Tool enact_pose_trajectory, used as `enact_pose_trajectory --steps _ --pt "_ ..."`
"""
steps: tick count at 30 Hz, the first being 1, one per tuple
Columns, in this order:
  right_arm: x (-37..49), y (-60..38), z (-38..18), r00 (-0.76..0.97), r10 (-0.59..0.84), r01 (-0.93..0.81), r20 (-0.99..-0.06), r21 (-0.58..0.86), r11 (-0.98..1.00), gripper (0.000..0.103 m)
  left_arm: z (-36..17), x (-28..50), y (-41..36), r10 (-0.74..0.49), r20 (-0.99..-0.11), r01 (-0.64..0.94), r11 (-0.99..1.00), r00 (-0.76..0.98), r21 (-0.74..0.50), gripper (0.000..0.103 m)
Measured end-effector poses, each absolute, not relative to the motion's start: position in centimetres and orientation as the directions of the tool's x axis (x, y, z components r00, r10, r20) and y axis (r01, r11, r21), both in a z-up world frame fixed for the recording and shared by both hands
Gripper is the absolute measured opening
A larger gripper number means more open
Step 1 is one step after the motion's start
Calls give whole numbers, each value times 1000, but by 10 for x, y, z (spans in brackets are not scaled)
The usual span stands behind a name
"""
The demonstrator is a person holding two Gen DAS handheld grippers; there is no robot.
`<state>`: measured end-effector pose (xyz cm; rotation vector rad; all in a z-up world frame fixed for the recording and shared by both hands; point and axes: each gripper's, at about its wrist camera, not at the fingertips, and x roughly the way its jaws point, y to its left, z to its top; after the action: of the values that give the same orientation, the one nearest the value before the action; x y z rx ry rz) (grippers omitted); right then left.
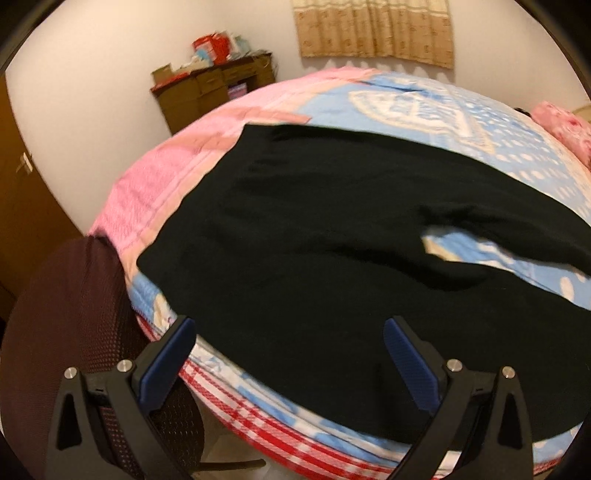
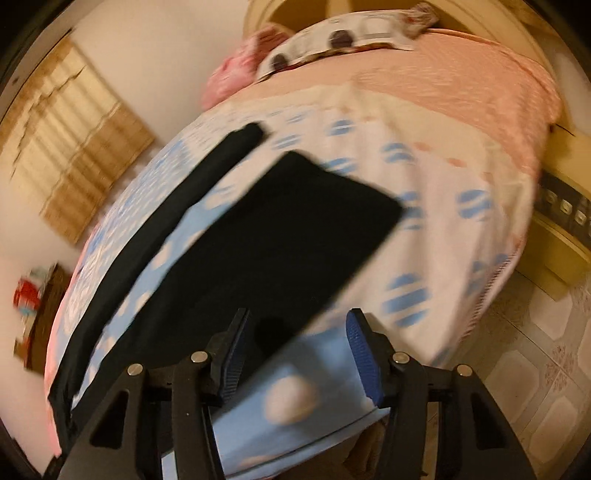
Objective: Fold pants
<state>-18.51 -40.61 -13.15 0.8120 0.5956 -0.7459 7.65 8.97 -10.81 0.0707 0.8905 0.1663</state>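
Black pants (image 1: 314,236) on a patterned quilt (image 1: 461,122)
Quilt: pink, light blue, white dots; red-checked sheet (image 1: 266,413); beige curtain (image 1: 373,26).

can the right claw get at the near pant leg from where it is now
Probably yes: the right claw is open, and the leg's edge lies flat on the bed just ahead of its fingers, with nothing between them.

Black pants (image 1: 314,236) spread flat on the bed's patterned quilt (image 1: 461,122), along its near edge. Legs splayed apart, quilt showing between; one hem squared off.
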Motion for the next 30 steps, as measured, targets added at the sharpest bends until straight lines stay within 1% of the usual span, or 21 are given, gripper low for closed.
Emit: enact_pose_trajectory --steps 6,10,13,14,15,16,17,18,19,20,22,23,25,27,30 --pt "-193 -424 -133 605 -429 782 -671 398 480 54 -125 82 114 163 -794 -170 982 586 76 103" --pt "-177 -423 -140 546 -451 811 -706 311 496 54 -132 81 125 139 -804 -197 980 578 27 103" --pt "-170 -419 -137 534 -477 807 -698 252 535 54 -137 81 131 147 -810 -208 978 567 32 103" --pt "-166 -418 -136 539 -474 798 -697 242 551 52 -138 81 131 155 -811 -212 976 564 39 103" --pt "-162 -413 -134 544 -470 788 -695 230 571 43 -140 81 134 163 -812 -219 975 561 44 103" --pt "-157 -410 -132 549 -466 775 -694 215 594 38 -141 80 137 164 -813 -225 974 559 42 103" --pt "-153 -407 -130 545 -469 772 -695 198 605 36 -142 81 140 161 -815 -229 973 557 36 103" --pt "-152 -406 -129 549 -466 765 -693 194 613 32 -143 80 144 156 -818 -236 971 554 25 103" --pt "-152 -406 -127 567 -448 752 -691 214 623 21 -144 79 146 151 -820 -241 970 552 17 103" --pt "-153 -410 -126 614 -405 718 -677 266 644 13 -144 78 150 142 -822 -247 969 551 2 103" --pt "-154 -410 -121 683 -333 653 -650 341 676 0 -146 76 155 132 -824 -256 967 551 -16 103" --pt "-152 -408 -119 714 -301 615 -633 360 701 0 -147 75 157 131 -825 -261 965 550 -21 103" --pt "-147 -403 -115 736 -285 586 -614 366 723 0 -148 72 163 123 -827 -276 960 548 -40 103" --pt "-146 -403 -115 765 -254 556 -592 410 723 0 -147 68 168 109 -825 -293 953 554 -70 103" --pt "-145 -409 -127 746 -249 585 -618 428 689 0 -144 64 172 108 -811 -300 950 574 -86 103"
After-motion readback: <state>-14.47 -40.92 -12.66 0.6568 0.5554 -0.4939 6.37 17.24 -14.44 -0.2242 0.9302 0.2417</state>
